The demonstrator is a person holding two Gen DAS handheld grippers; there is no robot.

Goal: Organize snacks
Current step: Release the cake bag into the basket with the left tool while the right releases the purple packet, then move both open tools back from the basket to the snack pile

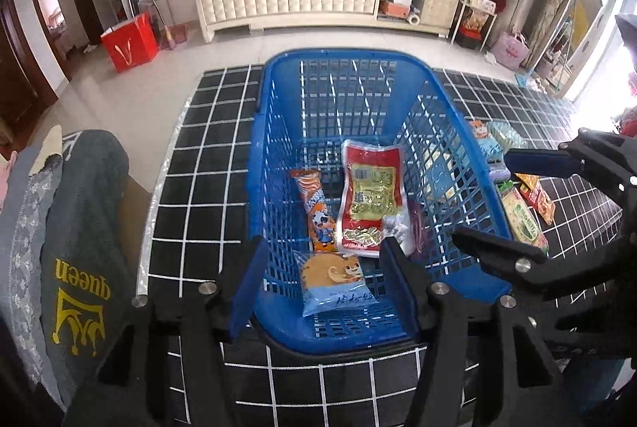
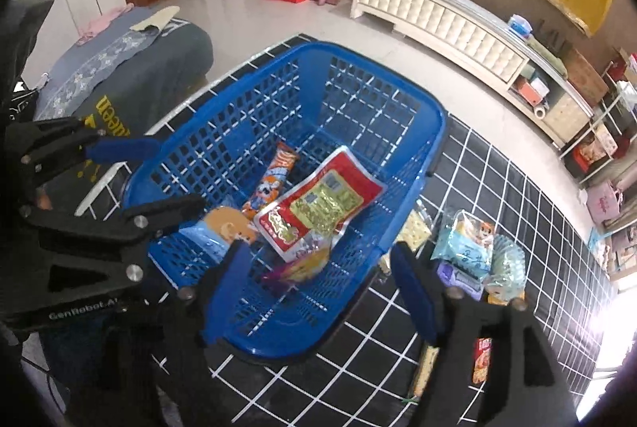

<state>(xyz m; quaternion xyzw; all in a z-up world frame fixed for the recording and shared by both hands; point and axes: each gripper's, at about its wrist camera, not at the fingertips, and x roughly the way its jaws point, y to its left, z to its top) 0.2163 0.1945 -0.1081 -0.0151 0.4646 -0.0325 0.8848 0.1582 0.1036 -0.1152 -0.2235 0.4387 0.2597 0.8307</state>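
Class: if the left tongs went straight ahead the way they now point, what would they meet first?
Probably the light blue snack bag at the near end of the blue basket, which sits between the open left tongs. Depth is unclear; they may clip the near rim first.

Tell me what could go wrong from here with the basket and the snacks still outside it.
1. Both hand-held grippers, left and right, hang open over the blue plastic mesh basket; a finger might catch its rim.
2. The loose snack packets on the black grid-patterned table overlap, so a grab may take two or knock one away.
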